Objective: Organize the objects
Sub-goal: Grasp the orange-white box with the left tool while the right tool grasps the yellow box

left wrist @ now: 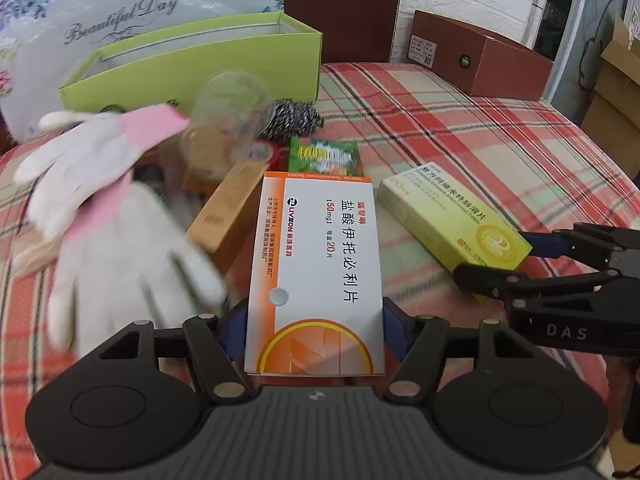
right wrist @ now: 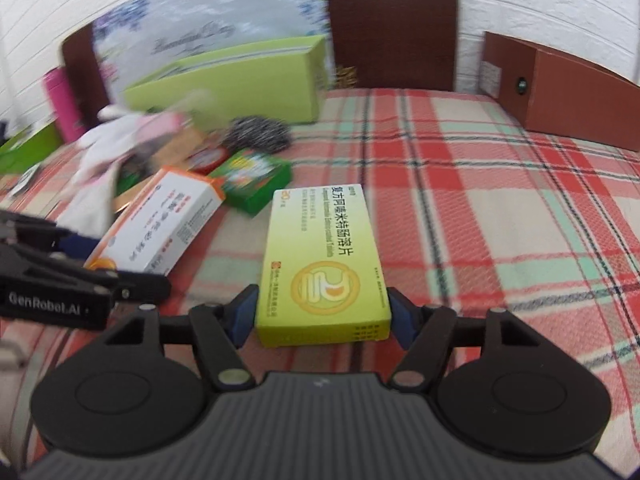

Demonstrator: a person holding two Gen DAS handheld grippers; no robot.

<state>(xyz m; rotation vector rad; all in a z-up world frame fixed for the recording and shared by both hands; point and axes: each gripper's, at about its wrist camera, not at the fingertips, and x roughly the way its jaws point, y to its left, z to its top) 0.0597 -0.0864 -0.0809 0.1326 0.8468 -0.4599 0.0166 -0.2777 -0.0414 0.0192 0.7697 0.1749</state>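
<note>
Two sets of tongs are in view, each closed on a medicine carton above the plaid bedspread (right wrist: 480, 168).

Left tongs (left wrist: 316, 320): level, pointing forward toward the clutter. Blue pads press both long sides of the white-and-orange carton (left wrist: 320, 264) at its near end; the carton lies flat between them, its far end reaching toward the small green box (left wrist: 326, 156). In the right wrist view this carton (right wrist: 160, 224) sits tilted, near end gripped.

Right tongs (right wrist: 322, 310): level, pointing forward, just beside the left pair on its right side. Pads clamp the near end of the yellow-green carton (right wrist: 322, 264), printed face up. From the left wrist view the same carton (left wrist: 452, 220) angles away from the right tongs (left wrist: 496, 256), which enter from the right edge.

Background: white gloves with pink cuffs (left wrist: 104, 208) (blurred), a steel scouring ball (right wrist: 258, 134), a lime-green open box (left wrist: 200, 64), a brown cardboard box (right wrist: 560, 92). A tan carton (left wrist: 228, 208) lies beside the white-and-orange one.
</note>
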